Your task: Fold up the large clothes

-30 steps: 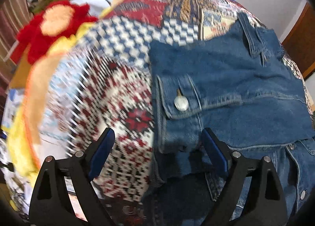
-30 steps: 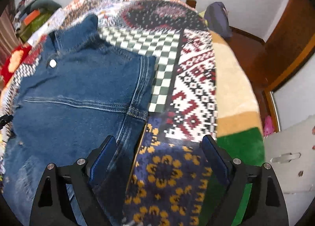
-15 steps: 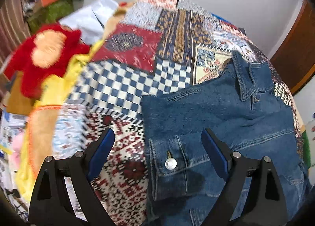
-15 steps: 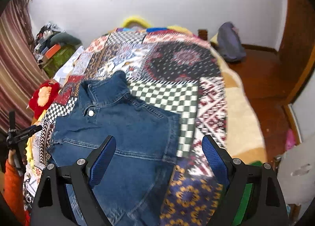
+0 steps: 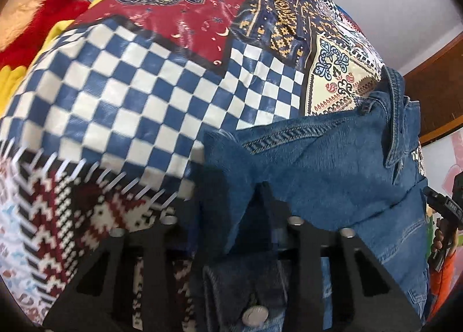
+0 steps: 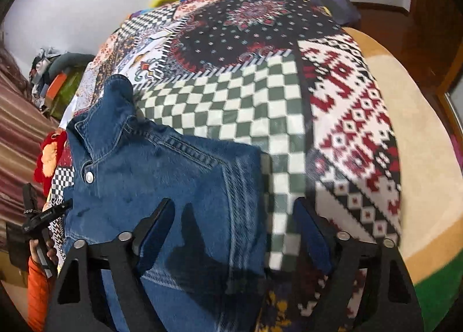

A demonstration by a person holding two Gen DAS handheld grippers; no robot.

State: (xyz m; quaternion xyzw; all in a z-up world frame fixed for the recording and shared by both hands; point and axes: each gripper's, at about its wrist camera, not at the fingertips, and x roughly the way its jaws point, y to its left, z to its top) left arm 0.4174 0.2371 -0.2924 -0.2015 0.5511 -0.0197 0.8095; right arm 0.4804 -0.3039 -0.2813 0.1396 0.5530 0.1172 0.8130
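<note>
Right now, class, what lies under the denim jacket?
The denim jacket lies on a patchwork bedspread, whose checks show around it. The bedspread directly beneath the jacket is covered, so unseen.

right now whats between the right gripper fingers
In the right wrist view, the right gripper is open over the jacket edge and the checked quilt.

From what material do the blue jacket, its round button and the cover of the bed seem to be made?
Jacket: looks like denim, matte mid-blue, shown by the twill weave and contrast double-stitched seams. Button: apparently metal, silvery and shiny, as it catches the light. Bed cover: probably a smooth printed fabric with a slight sheen; the patchwork patterns look printed rather than sewn, though I cannot be sure.
</note>
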